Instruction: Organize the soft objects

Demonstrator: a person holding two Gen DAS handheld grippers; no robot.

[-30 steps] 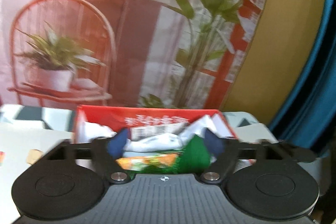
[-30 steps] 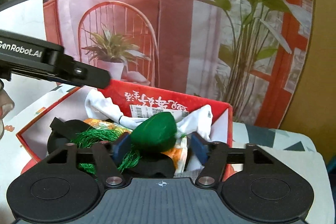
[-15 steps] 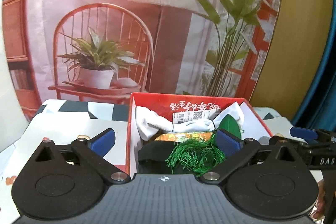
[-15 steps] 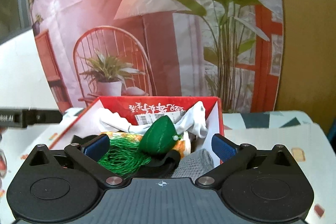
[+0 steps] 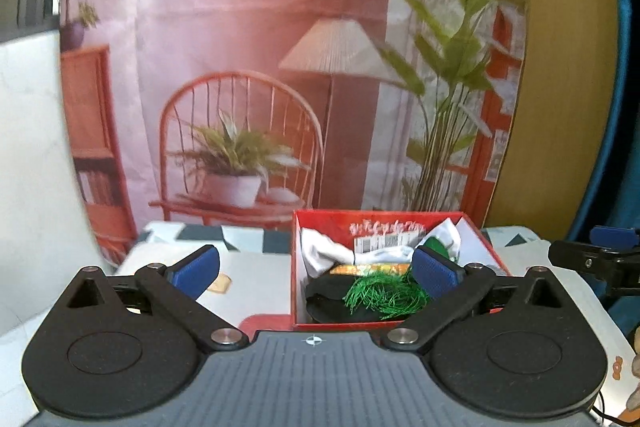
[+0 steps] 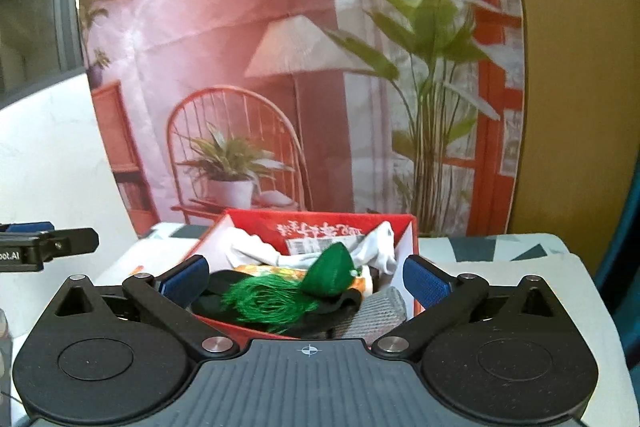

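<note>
Both grippers spread wide, nothing held. Left gripper [image 5: 316, 269] sits back from the box [image 5: 298, 291], its right finger [image 5: 434, 269] overlapping the box's near right side in view; contact unclear. Right gripper [image 6: 306, 279] likewise back and above, fingers straddling the box's near edge in view, not touching anything that I can see.

Box contents, near to far: grey knit [image 6: 382, 309] at the near right corner, black fabric [image 6: 224, 293] along the bottom, green tassel [image 6: 268, 297] on top of it, green pouch [image 6: 330, 271] resting above the tassel, orange printed item [image 6: 272, 271] behind, white cloth [image 6: 376, 251] draped toward the back wall. All soft items visible are inside the box.

Progress: looks close to done or done. No loose soft item shows on the table [image 6: 500, 259] in either view. What is left, if anything, is tidying: white cloth rides up near the rim at the far right, pouch sits high on the pile.

Room: table open left of the box in the left view and right of it in the right view. Table's right edge is near. Printed backdrop [image 5: 256, 75] stands just behind the box, so little room at the back. The two grippers are apart, each visible at the edge of the other's view.
</note>
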